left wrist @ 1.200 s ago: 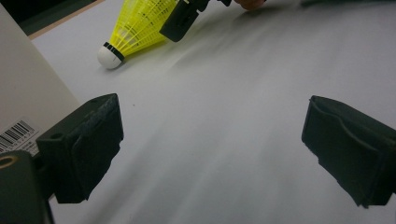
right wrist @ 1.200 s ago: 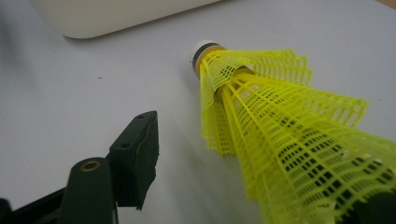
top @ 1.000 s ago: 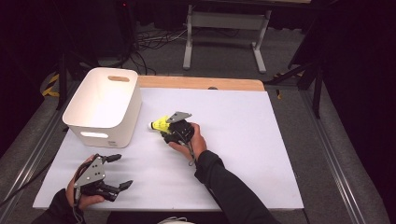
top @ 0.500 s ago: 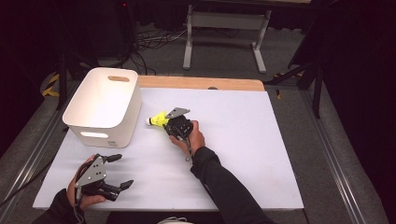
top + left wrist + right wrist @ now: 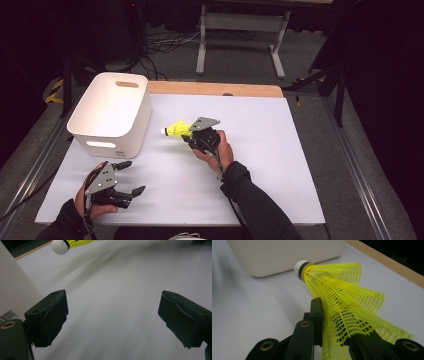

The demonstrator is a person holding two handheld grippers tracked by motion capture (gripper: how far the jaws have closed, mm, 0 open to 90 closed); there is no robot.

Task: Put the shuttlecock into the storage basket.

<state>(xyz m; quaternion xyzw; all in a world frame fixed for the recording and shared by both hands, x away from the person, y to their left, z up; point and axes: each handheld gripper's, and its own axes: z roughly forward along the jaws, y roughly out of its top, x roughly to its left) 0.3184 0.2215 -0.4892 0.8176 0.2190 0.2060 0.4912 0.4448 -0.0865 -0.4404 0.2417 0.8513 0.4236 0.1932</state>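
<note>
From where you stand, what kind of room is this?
Probably a lab or workshop set up for recording demonstrations, not a home. A white-covered table stands among dark surroundings, cables lie on the floor behind it, and a person works with a handheld right gripper and left gripper.

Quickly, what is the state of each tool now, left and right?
Left tool: open, holding nothing.
Right tool: has just been closing, now shut on the yellow shuttlecock, gripping its net skirt.

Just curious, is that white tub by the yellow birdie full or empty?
Empty: the high view looks into the white tub and shows bare inner walls and floor. The birdie is outside it.
</note>
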